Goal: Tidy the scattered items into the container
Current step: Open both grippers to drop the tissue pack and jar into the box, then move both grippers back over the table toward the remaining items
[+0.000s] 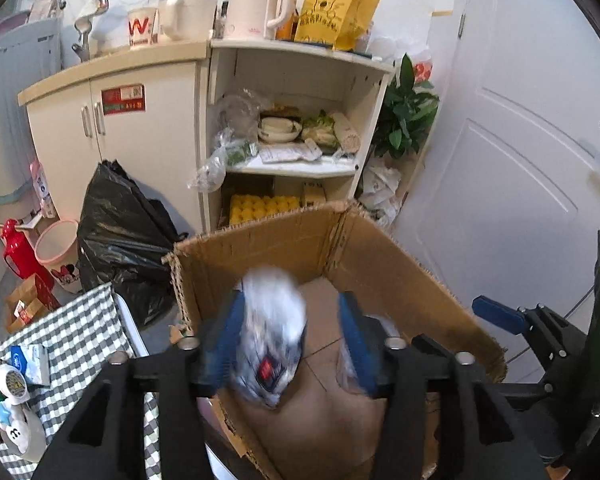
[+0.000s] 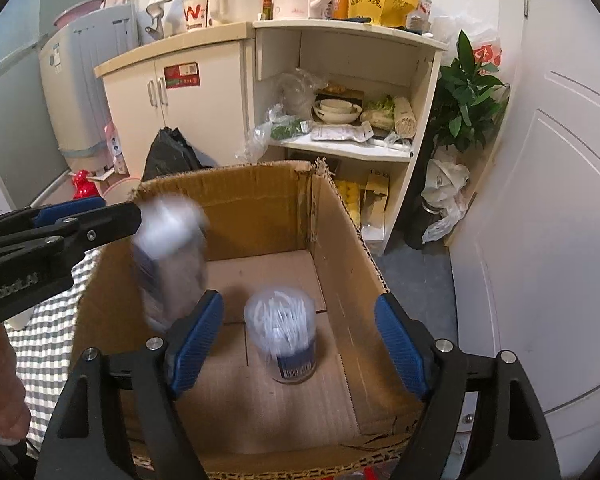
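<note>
An open cardboard box (image 1: 260,236) (image 2: 228,178) stands on the floor beside a checkered table (image 1: 80,320). My left gripper (image 1: 290,336) hangs open over the box. A blurred white-and-blue packet (image 1: 272,340) (image 2: 168,252) sits loose between its blue pads, nearer the left one. My right gripper (image 2: 300,344) is open above the box too. Under it a clear jar of cotton swabs (image 2: 280,336) stands blurred on the box floor. One right finger (image 1: 496,314) shows in the left wrist view. A tissue pack (image 1: 30,364) and a white toy (image 1: 12,384) lie on the table.
A black rubbish bag (image 1: 120,240) sits left of the box, with a pink bin (image 1: 58,248) and red flask (image 1: 18,252) beyond. A cabinet and open shelf (image 1: 292,160) stand behind, a plant (image 2: 464,96) and white door (image 2: 560,200) to the right. A hand (image 2: 0,380) holds the left gripper.
</note>
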Motion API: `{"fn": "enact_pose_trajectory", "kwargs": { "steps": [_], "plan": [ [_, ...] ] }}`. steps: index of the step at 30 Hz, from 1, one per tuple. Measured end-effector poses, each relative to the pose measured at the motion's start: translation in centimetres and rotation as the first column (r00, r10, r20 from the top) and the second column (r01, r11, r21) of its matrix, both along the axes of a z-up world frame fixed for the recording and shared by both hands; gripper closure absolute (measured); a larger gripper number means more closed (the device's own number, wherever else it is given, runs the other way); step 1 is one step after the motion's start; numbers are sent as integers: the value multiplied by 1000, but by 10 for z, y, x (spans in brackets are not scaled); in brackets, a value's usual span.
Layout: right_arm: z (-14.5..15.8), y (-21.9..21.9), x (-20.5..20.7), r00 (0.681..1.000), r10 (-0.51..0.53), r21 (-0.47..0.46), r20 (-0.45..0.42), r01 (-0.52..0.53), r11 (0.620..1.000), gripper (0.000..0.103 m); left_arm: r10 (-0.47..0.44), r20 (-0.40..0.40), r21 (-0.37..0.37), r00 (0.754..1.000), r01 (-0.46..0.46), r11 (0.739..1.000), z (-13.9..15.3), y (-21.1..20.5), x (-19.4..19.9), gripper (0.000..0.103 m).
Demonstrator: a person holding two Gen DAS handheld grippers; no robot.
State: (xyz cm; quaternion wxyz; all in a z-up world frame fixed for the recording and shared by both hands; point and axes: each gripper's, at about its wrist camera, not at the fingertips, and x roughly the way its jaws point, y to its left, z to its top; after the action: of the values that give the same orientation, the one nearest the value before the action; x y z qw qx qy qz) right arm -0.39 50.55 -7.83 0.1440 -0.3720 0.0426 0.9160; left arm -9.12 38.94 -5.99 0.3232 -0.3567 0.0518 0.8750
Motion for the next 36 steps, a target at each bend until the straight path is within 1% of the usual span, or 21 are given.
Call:
{"fn": "enact_pose_trajectory", "kwargs": {
  "steps": [6,10,15,17,19,22,26,30,31,35,36],
  "plan": [
    [15,-7,10,999,1,5,-37,0,1000,24,15,-34,17,999,-14,1000,18,-12,10,45],
    [24,-13,15,998,2,1,-64,-2,1000,19,41,-57,32,998,-39,999,29,-26,16,36],
    [34,-29,20,995,18,-3,-94,-19,1000,16,78,-87,48,993,-74,996,43,-50,26,28],
    [38,-38,22,994,34,-3,-107,-34,999,14,99,-103,51,990,-94,994,48,-58,30,15],
    [40,-45,24,992,44,-2,-119,-45,999,12,130,-135,56,982,-123,991,54,-69,36,7],
    [44,-58,25,989,64,-4,-132,-65,998,10,154,-167,68,974,-144,987,63,-86,44,1],
    [49,-75,24,985,90,-10,-148,-92,996,8,195,-182,87,964,-182,979,73,-111,50,0],
    [57,-96,22,977,127,-7,-171,-130,992,3,240,-175,92,955,-227,970,76,-135,51,0],
    [58,-101,21,974,138,-7,-179,-142,990,1,253,-178,91,951,-240,967,75,-141,51,0],
    [64,-126,17,960,192,-5,-206,-197,980,0,323,-206,44,924,-321,946,71,-168,52,0],
    [65,-133,16,956,206,-3,-207,-211,977,0,335,-208,43,919,-334,942,71,-175,53,0]
  ]
}}
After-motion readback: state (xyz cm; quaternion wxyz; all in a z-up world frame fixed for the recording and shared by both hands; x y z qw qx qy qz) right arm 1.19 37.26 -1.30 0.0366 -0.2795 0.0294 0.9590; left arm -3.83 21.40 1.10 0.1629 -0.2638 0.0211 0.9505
